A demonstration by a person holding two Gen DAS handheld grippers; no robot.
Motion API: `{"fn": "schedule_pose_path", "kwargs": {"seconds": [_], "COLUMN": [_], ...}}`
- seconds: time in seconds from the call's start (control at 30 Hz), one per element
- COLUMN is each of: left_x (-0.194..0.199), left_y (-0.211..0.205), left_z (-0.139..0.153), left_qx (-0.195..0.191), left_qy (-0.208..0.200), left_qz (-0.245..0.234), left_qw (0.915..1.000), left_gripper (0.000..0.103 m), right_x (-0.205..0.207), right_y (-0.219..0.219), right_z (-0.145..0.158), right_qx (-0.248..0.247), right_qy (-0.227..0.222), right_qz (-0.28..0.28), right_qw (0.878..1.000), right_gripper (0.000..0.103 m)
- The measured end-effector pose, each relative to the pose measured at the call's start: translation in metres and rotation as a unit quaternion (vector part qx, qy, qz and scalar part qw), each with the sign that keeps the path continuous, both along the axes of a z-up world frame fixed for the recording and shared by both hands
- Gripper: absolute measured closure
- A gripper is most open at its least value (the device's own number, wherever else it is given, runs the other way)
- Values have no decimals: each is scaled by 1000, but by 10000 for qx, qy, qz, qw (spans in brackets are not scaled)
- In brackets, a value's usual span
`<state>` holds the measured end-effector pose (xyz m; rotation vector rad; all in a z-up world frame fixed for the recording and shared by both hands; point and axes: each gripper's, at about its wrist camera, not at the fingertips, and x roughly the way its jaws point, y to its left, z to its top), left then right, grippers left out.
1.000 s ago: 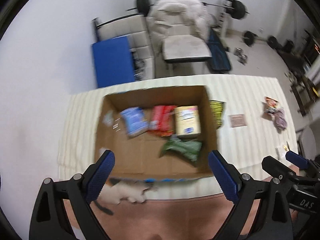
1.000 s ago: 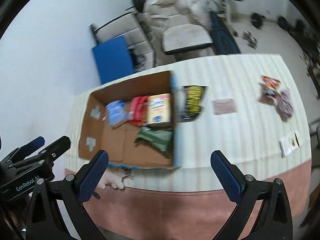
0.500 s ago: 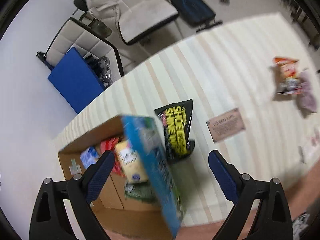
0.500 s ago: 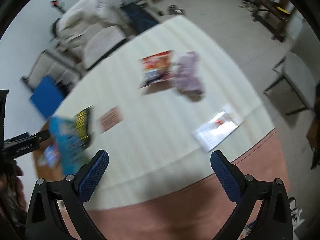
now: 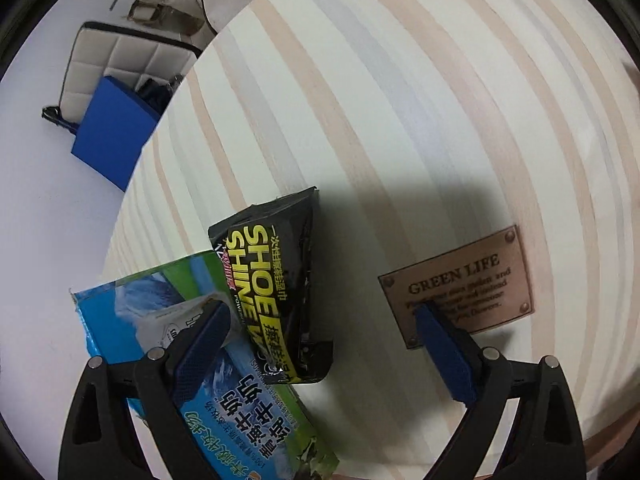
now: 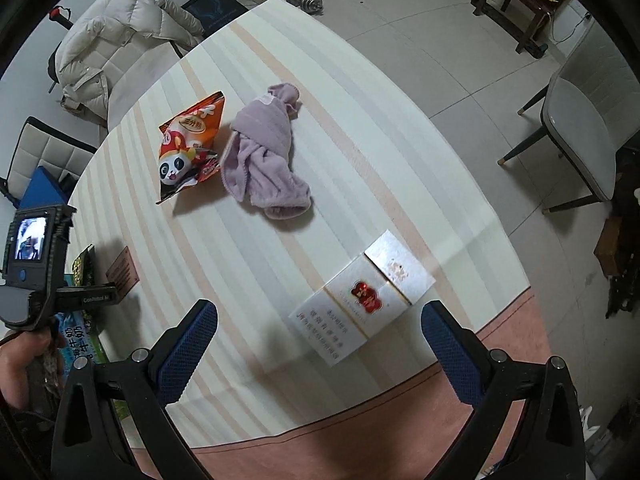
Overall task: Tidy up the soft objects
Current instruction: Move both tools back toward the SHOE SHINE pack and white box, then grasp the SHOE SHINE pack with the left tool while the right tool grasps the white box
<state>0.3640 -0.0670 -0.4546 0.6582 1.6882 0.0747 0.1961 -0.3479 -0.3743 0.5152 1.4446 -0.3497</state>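
Note:
In the left wrist view my left gripper [image 5: 320,320] is open just above a black "Shoe Shine" wipes pouch [image 5: 276,284] that lies on the striped tablecloth [image 5: 400,100] against the blue printed side of the cardboard box [image 5: 224,392]. In the right wrist view my right gripper [image 6: 318,330] is open and empty above the table's near edge. A crumpled purple cloth [image 6: 264,152] and an orange panda snack bag [image 6: 188,148] lie side by side farther out. The left gripper's body [image 6: 32,264] shows at the left.
A brown "Green Life" label [image 5: 460,280] is on the cloth under my left gripper's right finger. A white carton [image 6: 360,300] lies near the table's front edge. A grey chair [image 6: 580,128] stands right of the table, and a chair with a coat [image 6: 120,40] behind it.
Both grippers swung right and dropped closer to the table. The left view went from the whole open box to the black pouch; the right view went to the cloth, snack bag and carton.

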Motion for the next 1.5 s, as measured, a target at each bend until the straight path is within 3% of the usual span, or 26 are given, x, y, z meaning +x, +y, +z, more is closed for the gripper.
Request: {"fn": "schedule_pose_path", "kwargs": {"seconds": [0.17,0.23,0.27,0.37,0.47,0.57,0.77,0.9,1.03,1.1,1.2,1.3,1.37,1.5], "left_x": [12,16,17,17,14,4,-22,-17,3,13,26,31,32,27], "left_y": [19,26,31,36,41,36,4,8,25,30,41,49,52,40], "left_z": [-4,-3,-2,2,5,12,19,33,48,48,23,6,-2,-22], "left_qx": [-207,-476,-665,-415,-370,-630,-1069,-1457,-1574,-1415,-1154,-1478,-1587,-1599], "left_qy": [125,178,248,44,-83,-88,-34,30,-38,-50,368,680,774,1034], "left_qz": [481,737,929,824,752,803,538,826,1093,1020,973,1448,1623,1559], "left_qw": [9986,9960,9931,9957,9964,9947,9928,9859,9815,9847,9879,9760,9708,9692], "left_gripper": [8,17,27,56,69,75,75,73,65,54,45,34,34,34], "right_x": [-1,-2,-2,-3,-4,-3,-3,-5,-11,-12,-6,-2,-2,-5], "right_y": [-6,-6,-6,-5,-5,-4,-12,-20,-26,-23,-12,-2,2,5], "right_z": [-3,-2,-3,-4,-1,0,-26,-52,-77,-86,-85,-83,-83,-85], "right_qx": [119,167,182,241,273,233,310,313,675,749,351,227,228,281], "right_qy": [-28,-43,-31,-43,-100,-96,283,702,1009,1151,1116,1057,1028,1000], "right_qz": [-17,-3,14,35,55,115,-156,-568,-1159,-1250,-1065,-781,-562,-305], "right_qw": [9999,9999,9998,9997,9996,9996,9990,9954,9858,9826,9874,9911,9928,9941], "right_gripper": [0,0,0,0,0,0,0,0,0,13,24,34,39,41]}}
